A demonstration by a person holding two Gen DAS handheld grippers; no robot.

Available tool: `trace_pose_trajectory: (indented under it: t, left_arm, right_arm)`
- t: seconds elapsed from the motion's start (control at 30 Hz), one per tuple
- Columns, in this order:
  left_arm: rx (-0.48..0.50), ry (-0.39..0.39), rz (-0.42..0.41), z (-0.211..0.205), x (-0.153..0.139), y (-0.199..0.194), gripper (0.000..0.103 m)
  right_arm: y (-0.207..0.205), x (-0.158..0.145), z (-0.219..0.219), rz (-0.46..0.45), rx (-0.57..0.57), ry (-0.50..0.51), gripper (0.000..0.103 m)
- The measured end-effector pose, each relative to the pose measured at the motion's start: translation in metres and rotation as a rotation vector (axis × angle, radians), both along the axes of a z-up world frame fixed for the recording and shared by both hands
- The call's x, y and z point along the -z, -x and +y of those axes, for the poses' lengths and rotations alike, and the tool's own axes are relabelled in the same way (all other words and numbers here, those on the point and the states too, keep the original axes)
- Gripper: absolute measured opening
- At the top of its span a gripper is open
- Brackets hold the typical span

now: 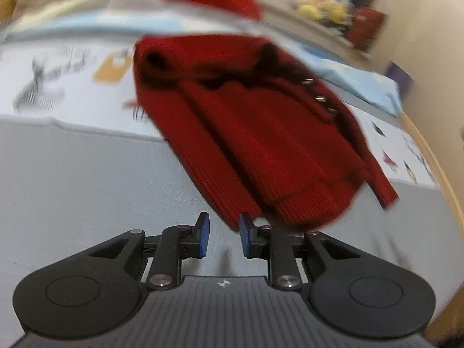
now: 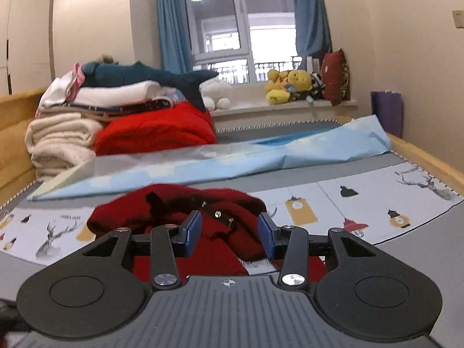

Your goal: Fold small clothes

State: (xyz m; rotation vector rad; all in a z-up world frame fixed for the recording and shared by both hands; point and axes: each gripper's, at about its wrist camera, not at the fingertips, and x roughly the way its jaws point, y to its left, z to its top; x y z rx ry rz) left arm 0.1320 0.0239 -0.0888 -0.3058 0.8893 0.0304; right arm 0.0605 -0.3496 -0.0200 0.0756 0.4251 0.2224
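Left wrist view, nearest first: the left gripper (image 1: 221, 236) points down at the grey bed cover (image 1: 87, 179), its blue pads (image 1: 204, 233) standing apart with only bare cover between them. Just beyond the right-hand pad lies the ribbed hem of a small red knitted cardigan (image 1: 255, 133) — close to the pad, though the blur hides whether they touch. The cardigan stretches away across the cover onto a printed sheet with deer drawings (image 1: 58, 87), metal snaps along one edge.

Right wrist view shows the right gripper (image 2: 229, 233) low over the same cardigan (image 2: 179, 206), jaws parted, red knit visible in the gap; the pads do not press on it. Beyond lie the printed sheet (image 2: 377, 203) and a pale blue sheet (image 2: 261, 156), then a folded red blanket (image 2: 156, 130) beside stacked white towels (image 2: 61, 139) — and, farthest, yellow plush toys (image 2: 290, 85) on the window sill (image 2: 261, 107).
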Motion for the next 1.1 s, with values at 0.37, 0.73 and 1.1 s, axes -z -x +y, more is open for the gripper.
trace_pose_trajectory:
  t: [0.37, 0.73, 1.1]
  left_arm:
    - [0.089, -0.019, 0.126, -0.007, 0.038, -0.071, 0.019]
    - [0.257, -0.253, 0.191, 0.153, -0.035, 0.007, 0.004]
    - [0.057, 0.019, 0.189, 0.241, -0.039, 0.016, 0.044]
  right_arm:
    - [-0.027, 0.003, -0.014, 0.106, 0.015, -0.011, 0.045]
    - [-0.06, 0.033, -0.001, 0.302, 0.028, -0.103, 0.045]
    - [-0.114, 0.085, 0.048, 0.493, 0.003, -0.056, 0.055]
